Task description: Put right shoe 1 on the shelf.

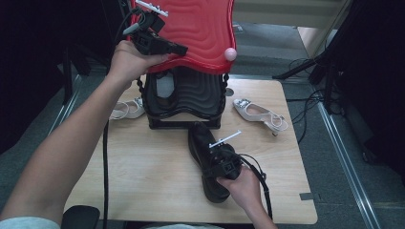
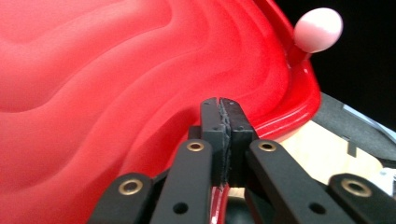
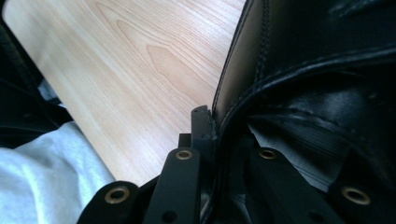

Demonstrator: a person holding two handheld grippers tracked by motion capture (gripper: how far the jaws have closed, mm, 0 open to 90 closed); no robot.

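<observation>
High view. The left gripper [image 1: 157,42] is raised at the far side of the surface [image 1: 143,176], clamped on the near edge of a red lid [image 1: 200,33] that stands tilted open above a black ribbed case [image 1: 184,98]. A pink knob [image 1: 230,54] sits at the lid's corner, to that gripper's right. The right gripper [image 1: 217,157] is low and near the person, set on the collar of a black shoe [image 1: 203,143]. The shoe's long axis runs away from this gripper toward the case, toe just short of the case's front edge. The right hand [image 1: 246,188] is therefore the nearer one to the shoe. A white heeled shoe [image 1: 260,114] lies well to the right of the case; another pale shoe [image 1: 126,109] lies left of it, partly hidden behind the left forearm.

Left gripper view. The jaws are pressed together on the lid's thin rim, the red wavy lid [image 2: 116,84] spreading ahead and to the left, the knob [image 2: 318,29] up and to the right. The case's interior is hidden.

Right gripper view. One jaw stands outside the black shoe [image 3: 303,70], against its stitched collar; the other is inside and hard to make out, so the grip is judged closed on the collar. Bare surface [image 3: 140,60] lies to the left. The toe is cut off.
</observation>
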